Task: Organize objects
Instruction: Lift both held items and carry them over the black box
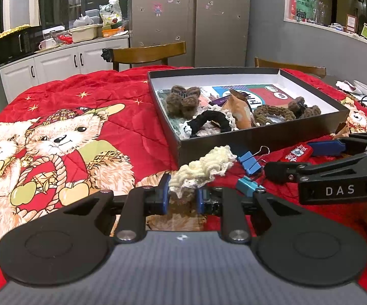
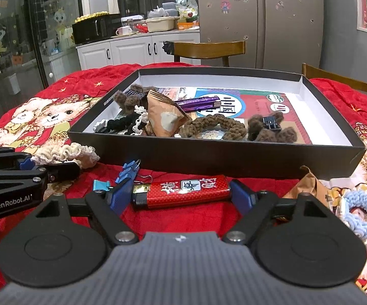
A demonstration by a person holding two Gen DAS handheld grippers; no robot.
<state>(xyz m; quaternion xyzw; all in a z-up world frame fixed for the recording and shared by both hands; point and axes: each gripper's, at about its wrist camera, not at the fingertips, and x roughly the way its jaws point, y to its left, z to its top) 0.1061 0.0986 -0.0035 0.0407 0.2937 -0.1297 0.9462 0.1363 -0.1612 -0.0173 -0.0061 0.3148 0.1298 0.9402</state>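
Note:
My left gripper (image 1: 182, 190) is shut on a cream crocheted scrunchie (image 1: 206, 165), whose free end lies on the red quilt (image 1: 122, 96) just in front of the black box (image 1: 234, 138). My right gripper (image 2: 179, 194) is shut on a red lighter (image 2: 186, 190), one blue pad at each end, low over the quilt by the box's near wall (image 2: 208, 157). In the box lie brown knitted bows (image 2: 272, 127), a black scrunchie (image 2: 119, 123), a brown packet (image 2: 165, 117) and a purple lighter (image 2: 198, 103). The left gripper (image 2: 53, 170) with the cream scrunchie (image 2: 63, 152) shows at the right wrist view's left edge.
A blue binder clip (image 2: 127, 171) and a teal one (image 2: 99, 185) lie between the grippers. A light blue scrunchie (image 2: 361, 216) and a brown wrapper (image 2: 308, 185) sit to the right. Wooden chairs (image 2: 208, 47) stand behind the table.

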